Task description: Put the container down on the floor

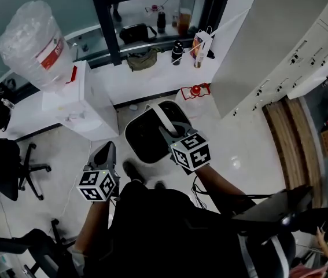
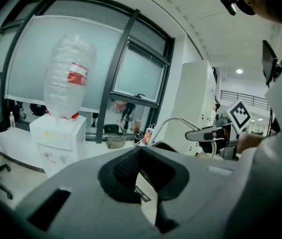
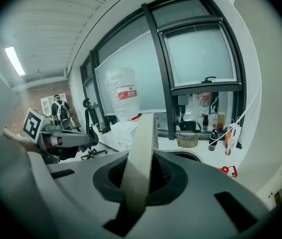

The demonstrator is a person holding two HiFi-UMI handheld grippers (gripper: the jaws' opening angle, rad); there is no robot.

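A: White round plastic container [image 1: 146, 141], dark inside. Where is it?
B: Hung by its pale arched handle [image 3: 140, 148] from the right gripper [image 1: 168, 135], jaws pinched on that band, over the light tiled floor [image 1: 239, 155]. Can't tell if the base touches.
A: Left gripper [image 1: 107, 150]?
B: Jaws nearly together, nothing between, off to the side. One handle grip probably carries it.

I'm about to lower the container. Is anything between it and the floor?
Nothing visible. The container hangs by its handle from the right gripper over pale floor. The patch directly beneath it is hidden. What looks like the person's shoe sits by its near rim, and the water dispenser stands to its left.
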